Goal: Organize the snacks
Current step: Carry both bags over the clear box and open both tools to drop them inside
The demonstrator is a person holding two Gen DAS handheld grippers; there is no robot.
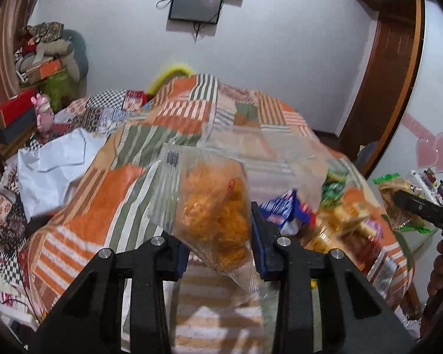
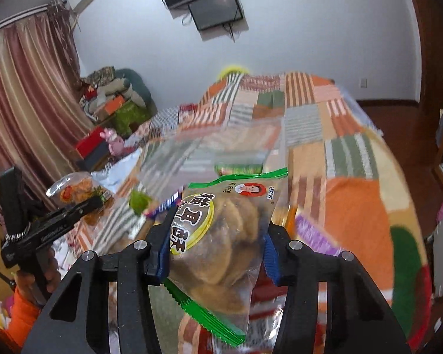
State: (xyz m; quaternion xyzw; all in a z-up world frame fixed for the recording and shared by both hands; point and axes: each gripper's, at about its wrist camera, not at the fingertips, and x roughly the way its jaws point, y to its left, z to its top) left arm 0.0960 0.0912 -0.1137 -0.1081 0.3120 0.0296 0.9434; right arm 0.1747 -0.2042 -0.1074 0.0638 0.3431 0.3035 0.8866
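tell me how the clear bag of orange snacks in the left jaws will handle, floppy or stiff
The clear bag of orange snacks probably handles floppy: its thin film crinkles and its corner sags below the left gripper. It is likely light for its size. The pieces look brittle, so a hard squeeze may crush them.

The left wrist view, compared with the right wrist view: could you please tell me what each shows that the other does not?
Only the left wrist view shows the left gripper shut on the clear plastic bag of orange fried snacks from close up, and pink heart stickers.

Only the right wrist view shows the right gripper shut on the green-edged clear packet of brown biscuits from close up, and a curtain rail.

Both share the orange-and-green patchwork quilt, the wall-mounted black screen and striped curtains.
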